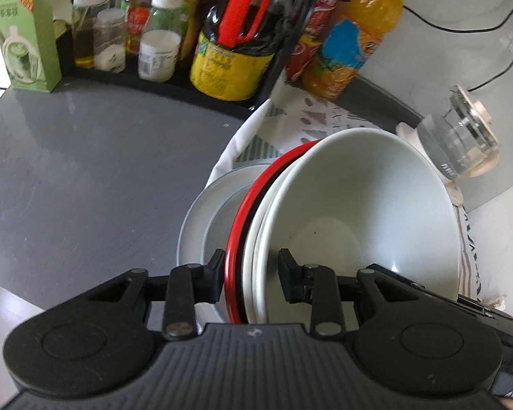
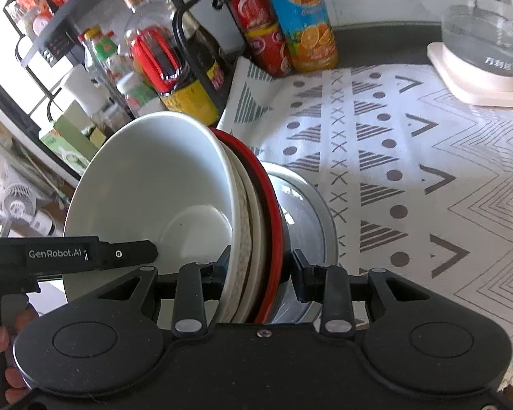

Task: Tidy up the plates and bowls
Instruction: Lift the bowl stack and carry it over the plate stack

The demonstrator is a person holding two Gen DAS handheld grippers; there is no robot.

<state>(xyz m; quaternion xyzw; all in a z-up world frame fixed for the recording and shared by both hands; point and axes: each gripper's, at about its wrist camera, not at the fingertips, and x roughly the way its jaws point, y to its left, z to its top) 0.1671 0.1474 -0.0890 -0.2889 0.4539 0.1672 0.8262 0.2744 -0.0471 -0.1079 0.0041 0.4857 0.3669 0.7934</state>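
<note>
A nested stack is held tilted between both grippers: a large white bowl [image 1: 369, 205] innermost, a white plate [image 1: 256, 239], and a red-rimmed black plate [image 1: 237, 225] outermost. A grey plate [image 1: 195, 225] lies behind it on the table. My left gripper [image 1: 251, 275] is shut on the rims of the stack. In the right wrist view the white bowl [image 2: 147, 184], red plate [image 2: 268, 198] and grey plate [image 2: 311, 218] show again. My right gripper [image 2: 261, 273] is shut on the stack's rims from the opposite side.
A black rack [image 1: 174, 82] holds bottles and jars at the back of the grey table [image 1: 85, 164]. An orange juice bottle [image 2: 301, 17] and red cans [image 2: 260, 27] stand beside it. A patterned cloth [image 2: 410, 157] covers the table's right. A glass kettle [image 2: 485, 34] sits on a base.
</note>
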